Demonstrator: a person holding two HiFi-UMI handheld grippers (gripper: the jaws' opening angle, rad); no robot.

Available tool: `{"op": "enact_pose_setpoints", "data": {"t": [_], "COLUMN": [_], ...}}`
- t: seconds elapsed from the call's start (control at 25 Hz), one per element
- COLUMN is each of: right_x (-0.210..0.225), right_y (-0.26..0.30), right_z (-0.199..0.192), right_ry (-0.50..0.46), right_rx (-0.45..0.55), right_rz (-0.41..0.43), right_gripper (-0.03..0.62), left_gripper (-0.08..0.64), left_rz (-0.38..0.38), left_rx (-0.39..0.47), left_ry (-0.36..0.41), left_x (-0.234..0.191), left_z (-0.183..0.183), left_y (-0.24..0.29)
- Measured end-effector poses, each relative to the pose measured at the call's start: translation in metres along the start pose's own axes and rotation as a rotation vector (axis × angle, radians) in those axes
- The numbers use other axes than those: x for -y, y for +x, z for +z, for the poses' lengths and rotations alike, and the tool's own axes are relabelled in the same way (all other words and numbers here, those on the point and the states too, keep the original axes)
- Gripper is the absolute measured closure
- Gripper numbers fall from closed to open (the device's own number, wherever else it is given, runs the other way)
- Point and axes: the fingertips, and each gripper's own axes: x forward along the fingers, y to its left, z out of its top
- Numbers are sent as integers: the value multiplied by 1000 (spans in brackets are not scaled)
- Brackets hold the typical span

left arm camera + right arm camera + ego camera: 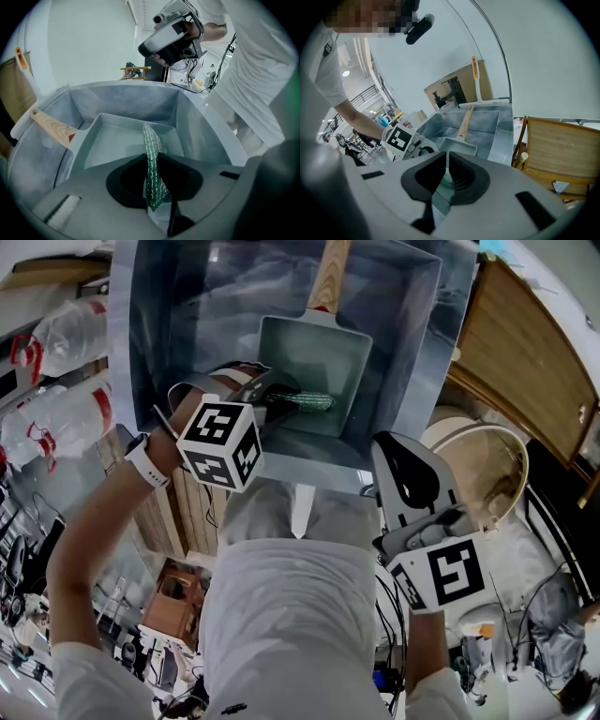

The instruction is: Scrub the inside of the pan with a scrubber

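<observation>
A rectangular grey-green pan [323,348] with a wooden handle [330,273] lies in the steel sink [412,352]. My left gripper [281,397] reaches in from the left, shut on a green mesh scrubber [314,401] that hangs over the pan's near part. In the left gripper view the scrubber [152,159] stands pinched between the jaws above the pan [117,140]; I cannot tell whether it touches the bottom. My right gripper [394,442] is held outside the sink at its front right corner, jaws together with nothing in them. It looks at the sink [497,126] from there.
Plastic bottles [66,334] lie left of the sink. A wooden board [534,352] and a round white tub [478,474] are to the right. A wooden frame [562,145] stands beside the sink, and a cardboard box [459,89] sits behind it.
</observation>
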Motion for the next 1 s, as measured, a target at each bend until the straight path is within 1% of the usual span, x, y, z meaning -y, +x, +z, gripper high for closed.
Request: {"op": "enact_pose_setpoints", "data": {"t": [0.08,0.2,0.32,0.44,0.68,0.8,1.0], "right_x": [0,1,1,1,3,2,4], "right_y": [-1,-2,-3,-3,-5,-7,-11], "right_z": [-1,-2,-2,-2,-3,-4,-4], "right_ry": [1,3,4,5,7,9,15], "right_rx": [2,3,6,8,11,14,19], "right_rz": [0,-1,-2,-2,-3,-5,-12], "right_gripper": [575,575,575,575,575,575,575], "left_gripper": [483,485,485,485,485,485,485], "left_rz": [-26,-93,-147,-187,-247,-253,-205], "left_rx": [-1,8,-2,-13,-12,-13,-23], "left_ry": [-24,-73,-84,-99,-160,-171,-167], "left_x": [4,10,18,28,41,39,25], "left_z": [0,2,2,2,6,10,12], "left_y": [1,-1,-5,-10,-22,-29,-35]}}
